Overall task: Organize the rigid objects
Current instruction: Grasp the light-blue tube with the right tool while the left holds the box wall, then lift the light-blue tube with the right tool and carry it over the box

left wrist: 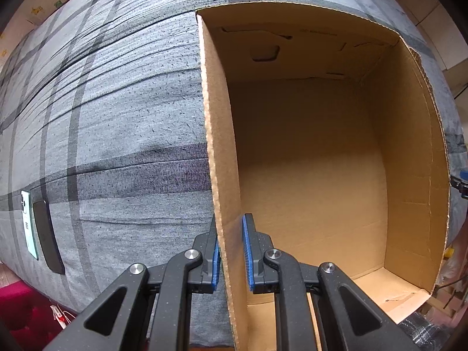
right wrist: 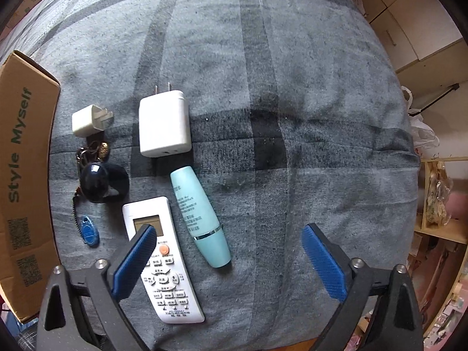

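My left gripper (left wrist: 231, 251) is shut on the left wall of an open cardboard box (left wrist: 409, 146); the wall stands between the blue pads and the box's inside is bare. In the right wrist view my right gripper (right wrist: 228, 229) is open and points down at a grey checked cloth. A teal bottle (right wrist: 199, 210) lies between its fingers, nearer the left one, with no pad touching it. The left finger overlaps a white remote control (right wrist: 165, 266). Farther off lie a large white charger (right wrist: 163, 122), a small white plug (right wrist: 87, 120), a dark blue round keyring (right wrist: 95, 182) and a blue fob (right wrist: 89, 231).
The box's printed outer side (right wrist: 23, 175) stands at the left edge of the right wrist view, close to the keyring. Two phones, one pale (left wrist: 29, 225) and one black (left wrist: 48, 237), lie on the cloth left of the box. Shelves and bags (right wrist: 438, 204) stand beyond the right edge.
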Motion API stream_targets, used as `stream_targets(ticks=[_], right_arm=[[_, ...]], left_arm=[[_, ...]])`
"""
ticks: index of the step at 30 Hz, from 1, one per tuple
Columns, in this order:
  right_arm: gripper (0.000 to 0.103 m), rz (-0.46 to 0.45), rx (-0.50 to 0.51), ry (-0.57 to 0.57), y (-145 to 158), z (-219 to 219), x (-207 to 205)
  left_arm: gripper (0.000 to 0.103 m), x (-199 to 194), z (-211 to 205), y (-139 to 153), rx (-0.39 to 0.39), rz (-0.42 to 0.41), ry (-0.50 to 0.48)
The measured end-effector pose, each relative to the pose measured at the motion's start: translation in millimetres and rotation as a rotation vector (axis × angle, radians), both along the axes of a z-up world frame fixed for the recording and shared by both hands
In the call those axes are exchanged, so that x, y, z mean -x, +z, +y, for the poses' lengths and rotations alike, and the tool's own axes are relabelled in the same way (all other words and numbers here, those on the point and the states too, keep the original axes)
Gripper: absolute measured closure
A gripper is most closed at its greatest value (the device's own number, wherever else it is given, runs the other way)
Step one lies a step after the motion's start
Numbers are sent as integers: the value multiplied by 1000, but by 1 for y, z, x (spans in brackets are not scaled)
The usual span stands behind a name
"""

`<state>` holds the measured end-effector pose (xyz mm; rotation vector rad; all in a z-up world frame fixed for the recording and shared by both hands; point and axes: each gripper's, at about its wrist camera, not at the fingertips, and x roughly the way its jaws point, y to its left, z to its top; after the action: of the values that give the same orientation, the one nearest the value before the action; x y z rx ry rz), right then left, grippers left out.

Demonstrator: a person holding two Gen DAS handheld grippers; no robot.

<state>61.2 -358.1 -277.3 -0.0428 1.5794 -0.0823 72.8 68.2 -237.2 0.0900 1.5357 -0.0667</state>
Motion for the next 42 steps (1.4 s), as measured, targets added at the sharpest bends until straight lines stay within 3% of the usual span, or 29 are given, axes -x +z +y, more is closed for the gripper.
stream_targets(ticks=[9, 14, 33, 42], right_arm=[[36, 40, -62, 10, -21, -1, -7], [72, 72, -100, 14, -35, 3, -11], [75, 35, -72, -18, -7, 19, -8], [75, -10, -82, -37, 29, 28, -3]], left_arm=[[89, -5, 4, -5, -2, 21, 18], [89, -6, 3, -6, -7, 21, 12], [89, -4, 0, -4, -7, 19, -1], [89, -2, -2, -1, -12, 8, -3]])
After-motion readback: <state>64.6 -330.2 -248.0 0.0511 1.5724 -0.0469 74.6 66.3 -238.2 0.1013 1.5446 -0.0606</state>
